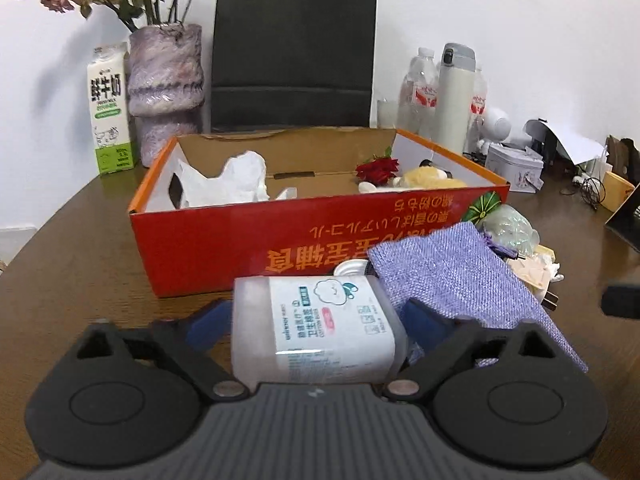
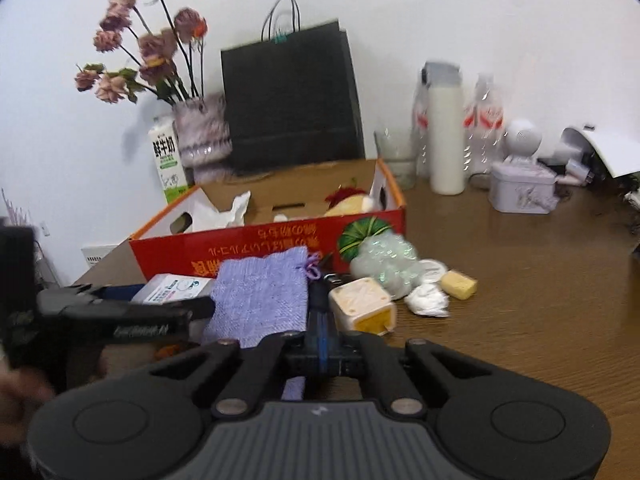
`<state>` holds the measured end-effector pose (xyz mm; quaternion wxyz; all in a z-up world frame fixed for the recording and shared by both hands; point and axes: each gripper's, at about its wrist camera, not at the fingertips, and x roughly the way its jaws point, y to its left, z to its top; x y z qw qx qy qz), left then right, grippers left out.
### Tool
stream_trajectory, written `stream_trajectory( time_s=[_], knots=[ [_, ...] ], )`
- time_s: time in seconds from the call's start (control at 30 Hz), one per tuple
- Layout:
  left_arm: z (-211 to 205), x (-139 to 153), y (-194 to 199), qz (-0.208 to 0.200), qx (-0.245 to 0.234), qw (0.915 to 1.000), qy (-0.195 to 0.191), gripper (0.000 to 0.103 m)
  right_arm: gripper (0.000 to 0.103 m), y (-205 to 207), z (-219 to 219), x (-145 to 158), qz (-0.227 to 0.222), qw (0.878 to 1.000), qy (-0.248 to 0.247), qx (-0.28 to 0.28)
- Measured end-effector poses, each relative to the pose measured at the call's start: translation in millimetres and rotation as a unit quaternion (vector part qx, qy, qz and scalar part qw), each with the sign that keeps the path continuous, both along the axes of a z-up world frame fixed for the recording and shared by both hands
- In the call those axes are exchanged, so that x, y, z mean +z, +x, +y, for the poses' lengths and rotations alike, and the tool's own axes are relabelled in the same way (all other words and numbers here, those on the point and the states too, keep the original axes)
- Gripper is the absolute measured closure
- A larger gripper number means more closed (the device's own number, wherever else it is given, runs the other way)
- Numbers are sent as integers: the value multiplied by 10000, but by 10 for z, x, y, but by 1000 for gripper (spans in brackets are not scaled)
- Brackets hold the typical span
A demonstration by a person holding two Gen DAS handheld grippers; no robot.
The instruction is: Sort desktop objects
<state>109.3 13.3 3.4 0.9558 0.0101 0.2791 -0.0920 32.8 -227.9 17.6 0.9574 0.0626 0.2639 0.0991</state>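
My left gripper [image 1: 316,320] clamps a translucent cotton-swab box [image 1: 320,328] between its blue pads, one pad on each long side; the box lies flat with its long axis pointing straight ahead along my fingers, its far end aimed at the red cardboard box [image 1: 224,240] (the label text runs sideways across it). A purple woven pouch [image 1: 452,280] drapes over the swab box's right edge and covers part of my right-hand finger. My right gripper [image 2: 320,312] has its fingers pressed together with nothing between them, their tips just beside the pouch's drawstring end. Near those tips sit a cream cube [image 2: 362,304], a crumpled white wad [image 2: 428,300], a yellow block [image 2: 459,284] and a bundle of bubble wrap [image 2: 384,260]. The red box, open-topped on the brown table [image 1: 80,240], holds white tissue [image 1: 240,178], a red rose [image 1: 378,170] and a yellow plush. Behind it stand a milk carton [image 1: 110,112], a vase of dried flowers [image 1: 166,88], a black paper bag [image 1: 294,52] and a white thermos [image 1: 454,96].
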Motion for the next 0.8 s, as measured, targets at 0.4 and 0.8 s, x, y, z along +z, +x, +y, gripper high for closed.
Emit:
stream_trajectory(
  time_s=[0.4,0.8],
  knots=[
    [258,516,-916,-163,309,9993,-91,17,40,85,0,-70,110,9985,156,504],
    [394,249,-1613,500,235,9980,-295,17,102,523,503,-43,70,9980,-472,413]
  ],
)
